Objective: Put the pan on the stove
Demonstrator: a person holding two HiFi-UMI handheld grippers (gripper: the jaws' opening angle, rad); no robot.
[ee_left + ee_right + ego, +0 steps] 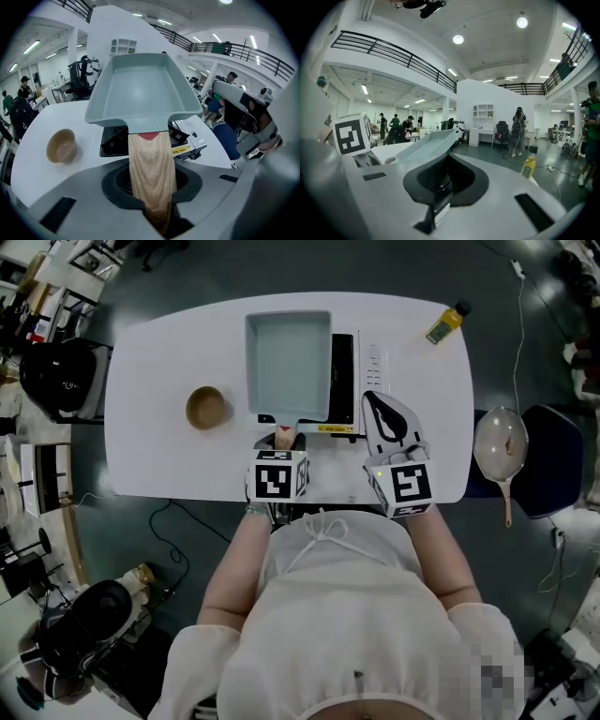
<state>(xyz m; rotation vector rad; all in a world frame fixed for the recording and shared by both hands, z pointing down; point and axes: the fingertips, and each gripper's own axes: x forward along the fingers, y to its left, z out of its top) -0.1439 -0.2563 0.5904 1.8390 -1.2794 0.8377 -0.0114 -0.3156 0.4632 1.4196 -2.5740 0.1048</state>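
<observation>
A rectangular grey-blue pan (pixel 289 362) with a wooden handle (pixel 151 173) hangs above the black stove (pixel 343 381), covering its left part. In the left gripper view the pan (pixel 140 89) is raised above the stove (pixel 112 140). My left gripper (pixel 286 439) is shut on the wooden handle at the table's near edge. My right gripper (pixel 371 399) lies just right of the stove, jaws together and holding nothing. In the right gripper view the pan (pixel 426 143) shows to the left of that gripper (pixel 449 161).
A brown bowl (pixel 206 408) stands on the white table (pixel 150 371) left of the pan. A yellow bottle (pixel 448 322) lies at the far right corner. A round pan (pixel 500 446) rests on a chair beyond the table's right end.
</observation>
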